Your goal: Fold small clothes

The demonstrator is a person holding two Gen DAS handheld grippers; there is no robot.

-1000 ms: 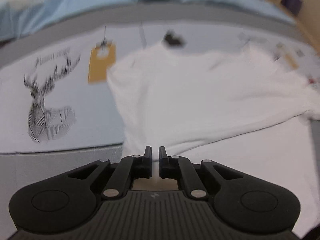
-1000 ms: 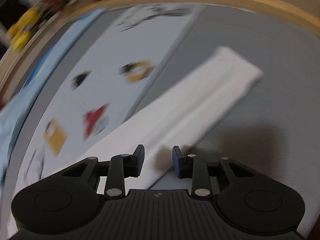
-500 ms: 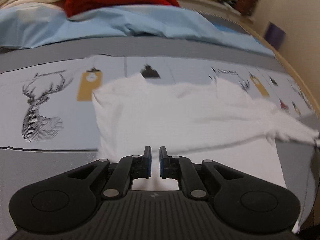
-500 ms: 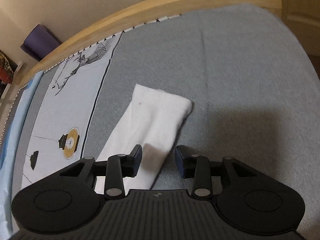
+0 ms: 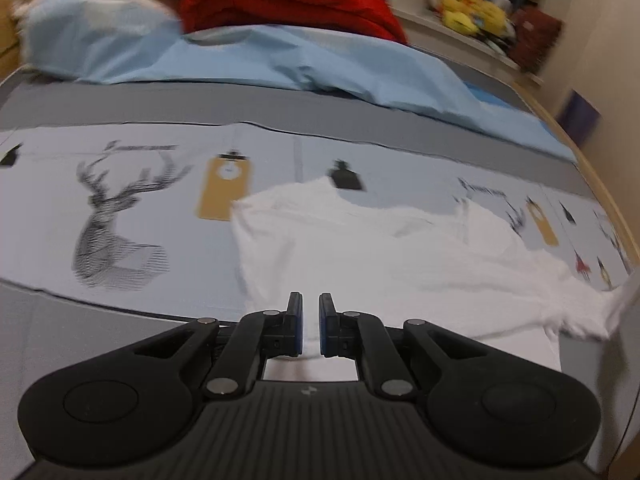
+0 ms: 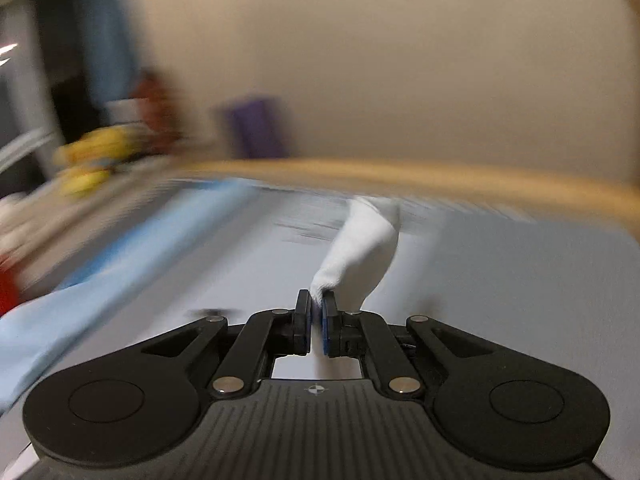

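White garment [image 5: 400,256] spans both tongs, left [image 5: 311,330] and right [image 6: 316,326] each pinching it

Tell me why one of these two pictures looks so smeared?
Right wrist view: heavy motion blur streaks the wall and bed, only the right gripper and pinched white garment look sharp. Left wrist view: milder blur; fisheye bends the bed's wooden edge.

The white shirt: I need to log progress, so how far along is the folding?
Done: both claws have a grip. The left claw is pinched on the near edge of the white shirt; the right claw holds a lifted end. In hand: raising that end for a fold. Left: nearly everything, since the shirt lies spread and rumpled on the bedspread.
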